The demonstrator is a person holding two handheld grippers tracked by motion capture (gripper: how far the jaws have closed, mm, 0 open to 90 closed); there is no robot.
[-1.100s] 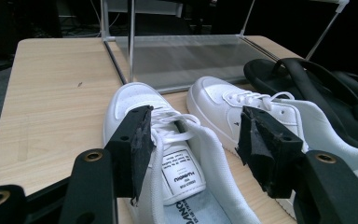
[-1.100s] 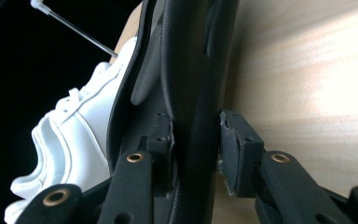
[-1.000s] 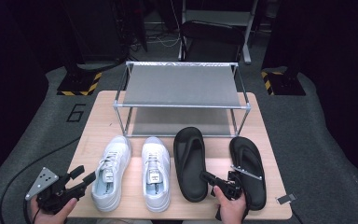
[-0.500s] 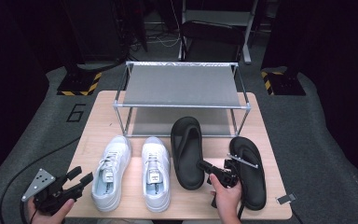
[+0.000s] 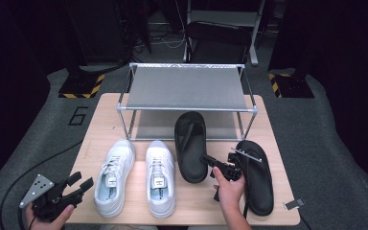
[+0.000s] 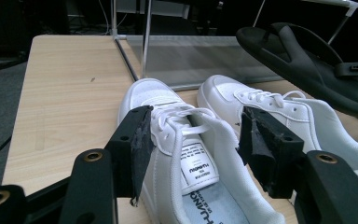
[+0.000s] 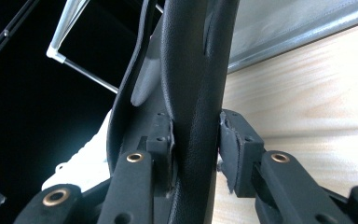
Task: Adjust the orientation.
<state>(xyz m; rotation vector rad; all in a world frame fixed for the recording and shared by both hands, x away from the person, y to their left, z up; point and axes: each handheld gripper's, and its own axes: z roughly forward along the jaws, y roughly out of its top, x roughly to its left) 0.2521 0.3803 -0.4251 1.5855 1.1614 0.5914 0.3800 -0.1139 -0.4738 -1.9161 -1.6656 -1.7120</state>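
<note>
Flanking the claw-held black sandal [image 5: 190, 143]: white sneaker [image 5: 160, 175], second sandal [image 5: 256, 175], rack [image 5: 187, 88].

Wooden table [image 5: 96, 120] on dark grey floor [image 5: 330, 143], "6" [image 5: 78, 116] marked just left of table. Yellow/black hazard bases [image 5: 79, 86] behind table both sides. Dark chair [image 5: 220, 33] + cables beyond; room v. dim.
</note>
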